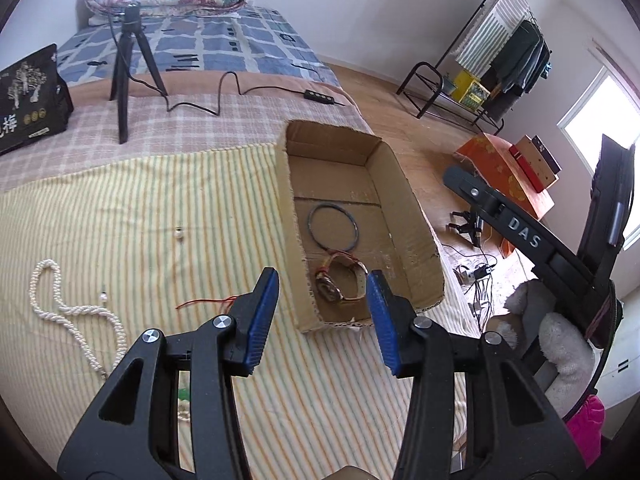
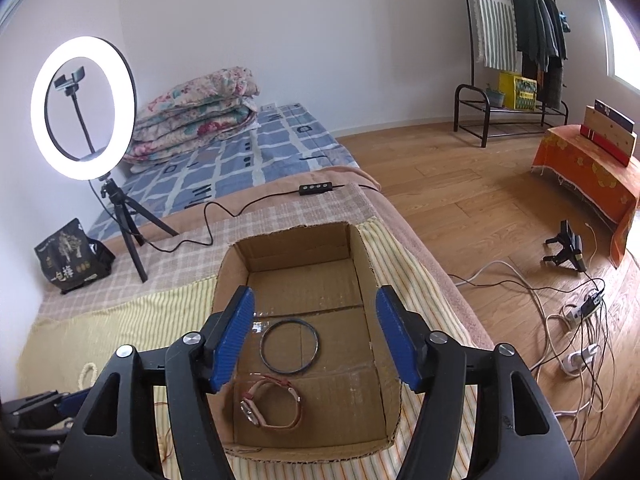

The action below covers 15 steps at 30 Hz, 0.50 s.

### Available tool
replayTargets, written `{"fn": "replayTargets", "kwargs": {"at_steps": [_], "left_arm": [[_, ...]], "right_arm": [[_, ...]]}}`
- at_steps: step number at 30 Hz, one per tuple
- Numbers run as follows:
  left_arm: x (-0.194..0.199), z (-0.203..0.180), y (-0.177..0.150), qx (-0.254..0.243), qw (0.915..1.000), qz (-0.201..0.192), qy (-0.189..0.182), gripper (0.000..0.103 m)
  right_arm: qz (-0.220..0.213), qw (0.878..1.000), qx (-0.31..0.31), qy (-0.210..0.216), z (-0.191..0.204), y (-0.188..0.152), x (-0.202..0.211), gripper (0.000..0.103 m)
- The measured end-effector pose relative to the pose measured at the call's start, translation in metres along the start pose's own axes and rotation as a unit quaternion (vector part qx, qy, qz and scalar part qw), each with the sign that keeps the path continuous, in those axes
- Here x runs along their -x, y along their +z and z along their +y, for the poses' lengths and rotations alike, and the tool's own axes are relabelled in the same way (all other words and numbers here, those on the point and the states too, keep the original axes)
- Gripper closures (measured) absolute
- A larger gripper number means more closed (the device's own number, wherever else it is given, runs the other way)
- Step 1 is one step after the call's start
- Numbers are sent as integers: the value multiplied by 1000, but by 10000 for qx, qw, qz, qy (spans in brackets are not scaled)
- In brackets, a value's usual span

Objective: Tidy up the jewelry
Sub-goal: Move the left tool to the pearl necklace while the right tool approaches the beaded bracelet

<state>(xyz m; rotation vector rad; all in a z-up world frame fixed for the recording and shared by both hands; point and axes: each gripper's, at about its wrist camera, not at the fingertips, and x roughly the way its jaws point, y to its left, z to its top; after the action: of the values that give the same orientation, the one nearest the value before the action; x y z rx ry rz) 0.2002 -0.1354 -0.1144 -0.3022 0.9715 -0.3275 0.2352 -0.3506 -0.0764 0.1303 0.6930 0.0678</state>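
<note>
Our left gripper (image 1: 322,312) hovers with fingers parted and empty, tilted down over the striped bedcover; the pearl necklace (image 1: 72,312) lies near left of it, long axis running near to far. Our right gripper (image 2: 316,340), also apart and empty, angles down over the cardboard box (image 2: 366,256) holding watch (image 2: 272,406) and bangle (image 2: 290,346)
</note>
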Motion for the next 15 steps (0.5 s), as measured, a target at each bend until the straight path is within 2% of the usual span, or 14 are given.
{"fn": "replayTargets", "kwargs": {"at_steps": [8, 15], "left_arm": [[38, 23, 3, 14, 9996, -178, 211, 57], [74, 66, 5, 128, 9982, -423, 397, 57]], "right_arm": [[-181, 9996, 173, 112, 17, -2, 29, 39], [-429, 9961, 642, 422, 49, -17, 59, 38]]}}
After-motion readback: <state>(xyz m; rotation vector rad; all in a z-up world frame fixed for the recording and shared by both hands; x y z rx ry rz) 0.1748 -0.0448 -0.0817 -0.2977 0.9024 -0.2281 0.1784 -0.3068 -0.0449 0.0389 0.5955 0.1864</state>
